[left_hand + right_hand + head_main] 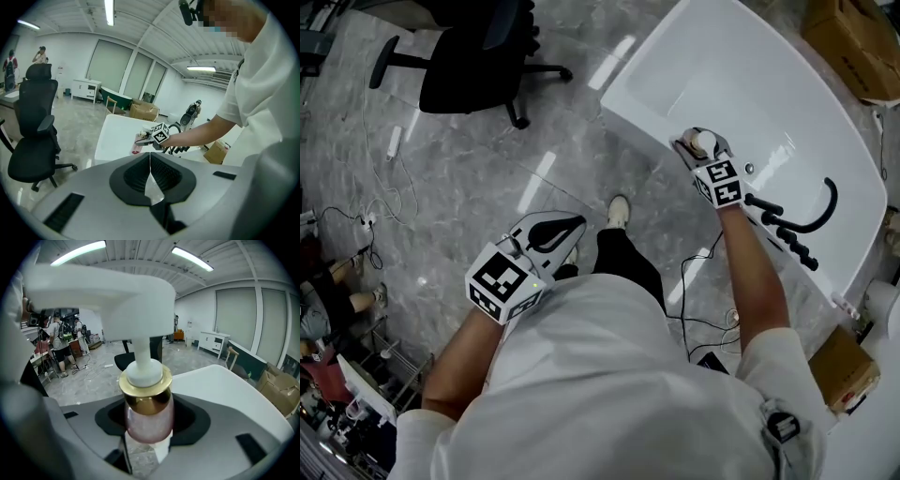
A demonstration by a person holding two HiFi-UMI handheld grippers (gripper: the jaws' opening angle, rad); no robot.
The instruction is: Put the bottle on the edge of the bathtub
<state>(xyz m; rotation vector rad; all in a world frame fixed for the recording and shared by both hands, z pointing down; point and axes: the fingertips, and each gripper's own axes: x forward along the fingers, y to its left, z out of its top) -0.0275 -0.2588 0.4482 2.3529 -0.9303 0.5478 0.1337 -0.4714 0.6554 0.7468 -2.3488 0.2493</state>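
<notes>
A pump bottle (pixel 147 420) with a pink body, gold collar and white pump head (pixel 103 301) stands upright between the jaws of my right gripper (pixel 701 150), which is shut on it. The head view has the bottle (pixel 703 142) over the near rim of the white bathtub (pixel 645 111); I cannot tell whether its base touches the rim. My left gripper (pixel 572 228) hangs over the floor in front of the person's body, its jaws closed together with nothing in them. The left gripper view shows the bottle (pixel 136 148) and tub (pixel 115 136) ahead in the distance.
A black faucet with a hand shower (pixel 797 225) sits on the tub rim to the right of the bottle. A black office chair (pixel 469 56) stands on the grey floor at upper left. Cardboard boxes (pixel 855 37) lie beyond the tub. Cables (pixel 698 291) run across the floor.
</notes>
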